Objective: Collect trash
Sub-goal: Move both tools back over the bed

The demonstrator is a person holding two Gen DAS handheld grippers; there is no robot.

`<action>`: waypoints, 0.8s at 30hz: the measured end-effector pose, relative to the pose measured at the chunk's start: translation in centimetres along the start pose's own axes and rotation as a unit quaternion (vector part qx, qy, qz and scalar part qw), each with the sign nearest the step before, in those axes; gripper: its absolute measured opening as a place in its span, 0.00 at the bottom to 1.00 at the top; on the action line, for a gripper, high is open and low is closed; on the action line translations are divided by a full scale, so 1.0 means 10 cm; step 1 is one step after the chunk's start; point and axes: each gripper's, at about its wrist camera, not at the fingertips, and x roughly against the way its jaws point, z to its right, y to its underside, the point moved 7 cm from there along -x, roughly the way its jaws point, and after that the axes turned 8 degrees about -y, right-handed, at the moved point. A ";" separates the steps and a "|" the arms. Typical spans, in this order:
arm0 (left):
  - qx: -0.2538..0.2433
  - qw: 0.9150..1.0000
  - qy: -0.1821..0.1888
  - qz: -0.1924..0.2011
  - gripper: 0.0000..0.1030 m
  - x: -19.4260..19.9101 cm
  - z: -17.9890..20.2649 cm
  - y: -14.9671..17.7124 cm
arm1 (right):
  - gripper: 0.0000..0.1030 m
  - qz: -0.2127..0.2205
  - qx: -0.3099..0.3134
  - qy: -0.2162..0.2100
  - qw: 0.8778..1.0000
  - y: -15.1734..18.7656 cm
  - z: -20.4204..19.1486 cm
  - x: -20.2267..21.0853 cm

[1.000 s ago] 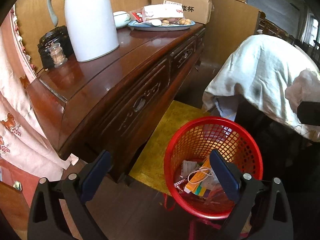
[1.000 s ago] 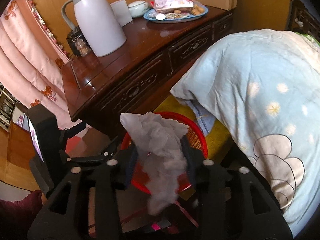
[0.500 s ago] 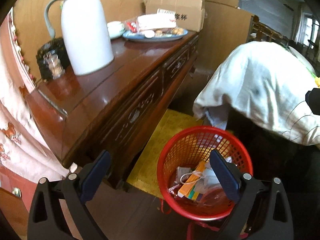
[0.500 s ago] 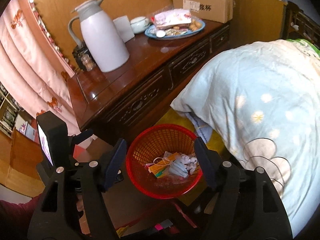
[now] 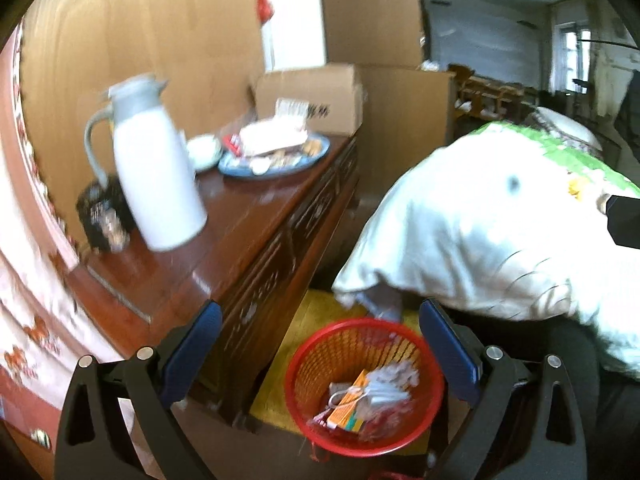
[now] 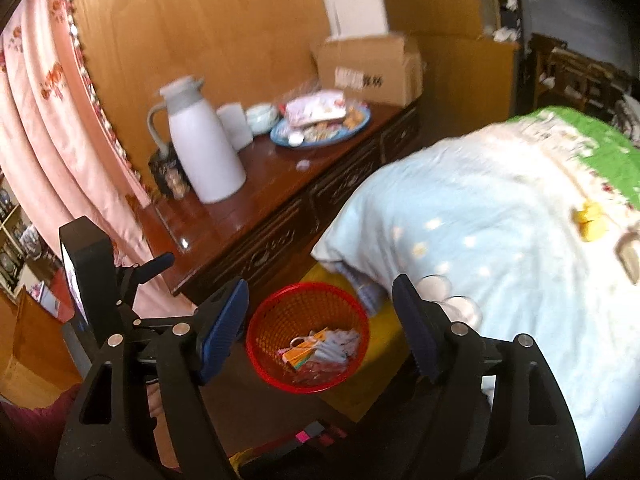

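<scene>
Below both raised tools, the round red plastic mesh basket (image 6: 307, 336) sits on the floor between the dark carved wooden surface (image 6: 256, 196) and the bed, trash inside — left tool (image 5: 320, 344) and right tool (image 6: 320, 320) spread, empty, apparently free for more.

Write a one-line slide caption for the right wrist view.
Open right gripper above red mesh plastic wastebasket holding crumpled paper trash, beside dark carved wooden sideboard.
</scene>
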 end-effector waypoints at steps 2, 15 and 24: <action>-0.011 1.000 0.005 0.021 0.94 0.17 0.10 -0.12 | 0.72 0.022 -0.001 0.007 1.000 -0.02 0.03 0.22; -0.077 0.990 0.076 0.086 0.94 1.02 1.09 -0.58 | 0.86 0.157 -0.047 0.073 0.984 0.10 0.75 1.60; -0.122 0.983 0.140 0.009 0.94 0.49 2.15 -0.58 | 0.89 0.169 -0.180 0.157 0.956 0.49 2.24 1.97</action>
